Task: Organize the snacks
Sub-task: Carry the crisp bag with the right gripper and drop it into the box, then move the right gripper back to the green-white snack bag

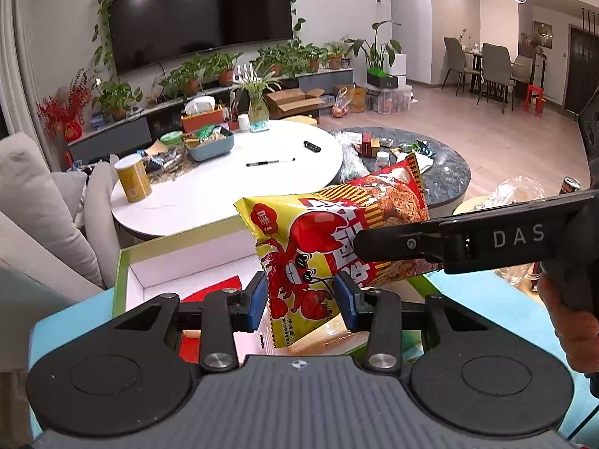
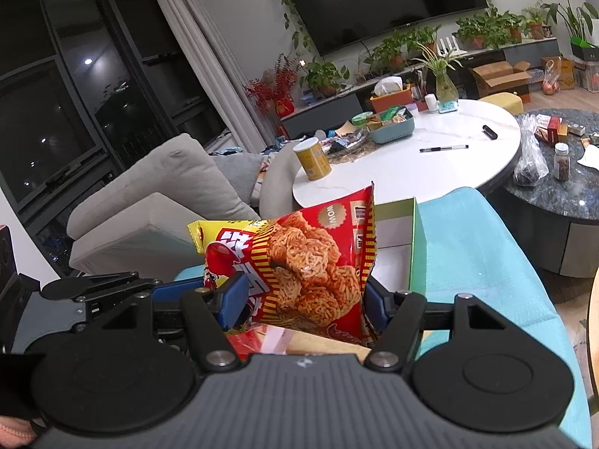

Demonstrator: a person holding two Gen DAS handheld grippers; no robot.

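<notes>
- I have the snack packet (image 1: pixel 322 239) in the air above the open green-rimmed box (image 1: pixel 123 273), which sits on a teal surface (image 2: pixel 460 247); both tools are on the packet at once.
- My left gripper (image 1: pixel 301 301) has its blue pads (image 1: pixel 257 301) set narrow on either side of the lobster-printed end; they seem to touch the film, so I take it as pinched there.
- My right gripper (image 2: pixel 305 305) is closed on the noodle-printed end, its pads pressing the crumpled film from both sides.
- I judge the packet light and puffy: thin glossy film, slick under the pads, likely with brittle noodle pieces inside.
- A hard squeeze on the middle could crush the contents, so I would rather hold by the flat sealed edges or the corners.
- The film gives and creases, so it will sag or twist if only one tool carries it.
- In the box I can see something red lying flat (image 1: pixel 221 288), partly hidden by my tool.
- The white round table (image 1: pixel 224 187) beyond carries a yellow canister (image 1: pixel 133 178) and a blue tray (image 1: pixel 209 144) of other items, well apart from my packet.
</notes>
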